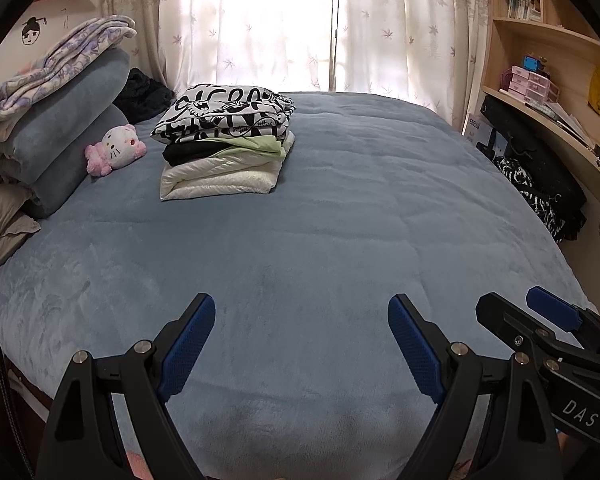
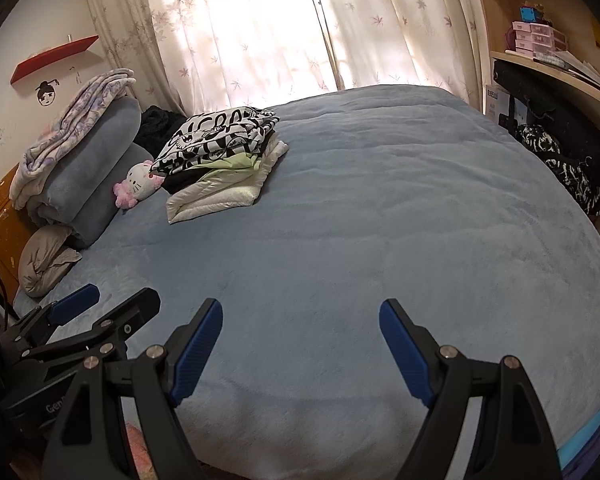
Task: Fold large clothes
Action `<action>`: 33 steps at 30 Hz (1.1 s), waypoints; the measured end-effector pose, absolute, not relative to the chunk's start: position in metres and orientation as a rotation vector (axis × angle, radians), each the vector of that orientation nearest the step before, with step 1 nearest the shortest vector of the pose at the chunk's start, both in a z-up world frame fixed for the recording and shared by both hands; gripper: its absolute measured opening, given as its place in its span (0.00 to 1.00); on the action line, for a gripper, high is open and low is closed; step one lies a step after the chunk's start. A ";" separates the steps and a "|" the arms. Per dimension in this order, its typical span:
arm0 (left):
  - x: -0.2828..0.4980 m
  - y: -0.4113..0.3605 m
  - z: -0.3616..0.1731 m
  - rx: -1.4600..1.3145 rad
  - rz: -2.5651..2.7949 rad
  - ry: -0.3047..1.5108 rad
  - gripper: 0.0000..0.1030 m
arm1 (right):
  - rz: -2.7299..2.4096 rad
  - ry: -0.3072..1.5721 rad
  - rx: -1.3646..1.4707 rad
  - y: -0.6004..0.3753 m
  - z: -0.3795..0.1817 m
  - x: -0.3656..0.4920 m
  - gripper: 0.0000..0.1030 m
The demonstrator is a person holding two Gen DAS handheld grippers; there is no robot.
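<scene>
Blue bedspread (image 1: 320,208) fills the left wrist view, left gripper (image 1: 302,344) spread wide over it, holding nothing.
Folded clothes stack (image 1: 224,140) sits far left beside a plush cat (image 1: 118,148); the right wrist view shows the right gripper (image 2: 300,350) equally apart and empty, its neighbour alongside.

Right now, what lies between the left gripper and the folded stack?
Only bare blue blanket: nothing lies between the open left gripper and the stack, as the left wrist view shows.
</scene>
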State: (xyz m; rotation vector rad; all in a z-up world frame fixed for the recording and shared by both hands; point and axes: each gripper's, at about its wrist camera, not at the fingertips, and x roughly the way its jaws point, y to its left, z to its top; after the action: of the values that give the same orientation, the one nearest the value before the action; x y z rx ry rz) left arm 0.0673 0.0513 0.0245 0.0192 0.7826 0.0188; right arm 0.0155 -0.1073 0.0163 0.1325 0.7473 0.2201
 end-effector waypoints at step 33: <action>0.068 0.051 0.019 0.024 0.017 0.799 0.85 | 0.220 0.751 0.137 -0.105 0.015 0.013 0.79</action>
State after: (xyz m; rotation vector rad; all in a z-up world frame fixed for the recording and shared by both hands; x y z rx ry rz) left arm 0.0677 0.0509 0.0195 0.0244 0.7992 0.0168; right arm 0.0128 -0.1052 0.0147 0.1366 0.7513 0.2199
